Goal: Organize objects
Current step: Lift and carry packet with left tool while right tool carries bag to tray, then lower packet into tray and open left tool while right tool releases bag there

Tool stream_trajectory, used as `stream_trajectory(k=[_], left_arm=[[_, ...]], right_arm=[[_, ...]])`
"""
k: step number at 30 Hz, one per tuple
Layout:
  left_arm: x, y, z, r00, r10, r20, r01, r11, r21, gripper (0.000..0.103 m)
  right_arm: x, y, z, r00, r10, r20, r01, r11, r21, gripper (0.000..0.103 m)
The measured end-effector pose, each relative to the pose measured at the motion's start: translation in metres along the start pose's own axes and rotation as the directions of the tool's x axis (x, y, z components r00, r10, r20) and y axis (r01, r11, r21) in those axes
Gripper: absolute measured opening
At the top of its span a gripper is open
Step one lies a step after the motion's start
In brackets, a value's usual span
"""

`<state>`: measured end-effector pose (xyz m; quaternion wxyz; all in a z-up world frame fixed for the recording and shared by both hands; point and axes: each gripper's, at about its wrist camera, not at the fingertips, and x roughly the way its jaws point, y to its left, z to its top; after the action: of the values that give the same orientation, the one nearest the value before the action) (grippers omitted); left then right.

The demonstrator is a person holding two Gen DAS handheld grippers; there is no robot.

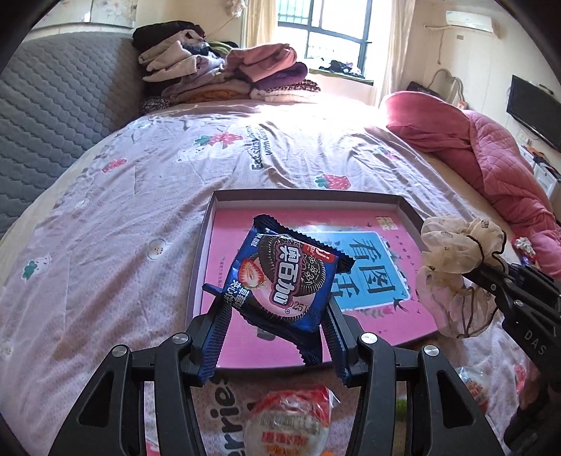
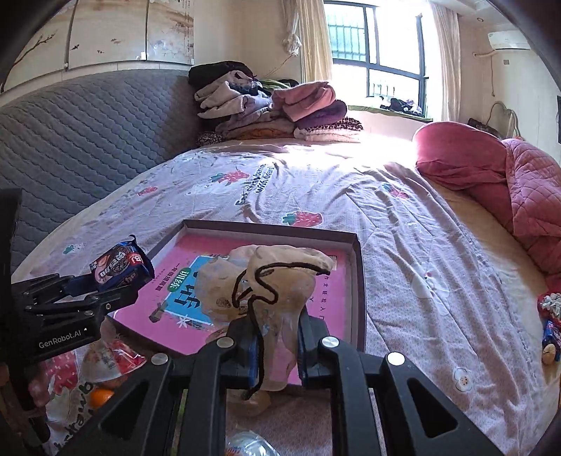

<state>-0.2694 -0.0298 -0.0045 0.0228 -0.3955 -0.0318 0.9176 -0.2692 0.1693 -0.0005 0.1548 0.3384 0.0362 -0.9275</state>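
Both grippers carry loads above the tray's (image 1: 408, 207) near edge. Left gripper (image 1: 277, 328) pinches a glossy, crinkly cookie packet (image 1: 285, 277) by its lower part; the slick foil could slide free or tip. Right gripper (image 2: 277, 345), pressed tight, pinches a soft gauzy pouch (image 2: 266, 280); its dangling dark drawstring (image 2: 257, 336) might snag on the tray's raised rim.

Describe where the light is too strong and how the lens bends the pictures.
Left wrist view: the barred window is washed out and sun glares on the lilac strawberry-print bedsheet; the grey quilted headboard bows. Right wrist view: same blown-out window, black vignette in the corners.
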Motion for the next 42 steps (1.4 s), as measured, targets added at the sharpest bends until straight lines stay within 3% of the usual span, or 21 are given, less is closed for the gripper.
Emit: stream_trajectory(k=[5,14,17,21,27,42], left_arm=[[0.032,-0.001,0.009,0.996,0.002,-0.091,-0.002,1.0,-0.001,0.053],[0.063,-0.005,0.002,0.981,0.011,-0.191,-0.012,1.0,-0.006,0.053],[0.062,-0.006,0.002,0.981,0.007,-0.191,-0.01,1.0,-0.014,0.053],[0.06,-0.007,0.006,0.982,0.007,-0.19,-0.009,1.0,-0.011,0.053],[0.06,-0.005,0.007,0.981,0.017,-0.195,-0.021,1.0,-0.021,0.055],[0.034,-0.004,0.005,0.991,0.005,-0.137,-0.011,0.999,-0.038,0.06]], right_arm=[[0.033,-0.009,-0.001,0.996,0.028,-0.089,-0.026,1.0,0.015,0.017],[0.058,-0.014,-0.012,0.988,-0.02,-0.156,0.02,1.0,-0.001,0.017],[0.055,-0.015,-0.01,0.989,-0.029,-0.146,0.029,1.0,0.003,0.017],[0.052,-0.013,-0.006,0.99,-0.036,-0.138,0.035,0.999,-0.011,0.032],[0.055,-0.014,-0.007,0.986,-0.056,-0.159,0.056,0.998,-0.004,0.045],[0.039,-0.022,0.003,0.99,-0.097,-0.103,0.098,0.995,0.011,0.046]])
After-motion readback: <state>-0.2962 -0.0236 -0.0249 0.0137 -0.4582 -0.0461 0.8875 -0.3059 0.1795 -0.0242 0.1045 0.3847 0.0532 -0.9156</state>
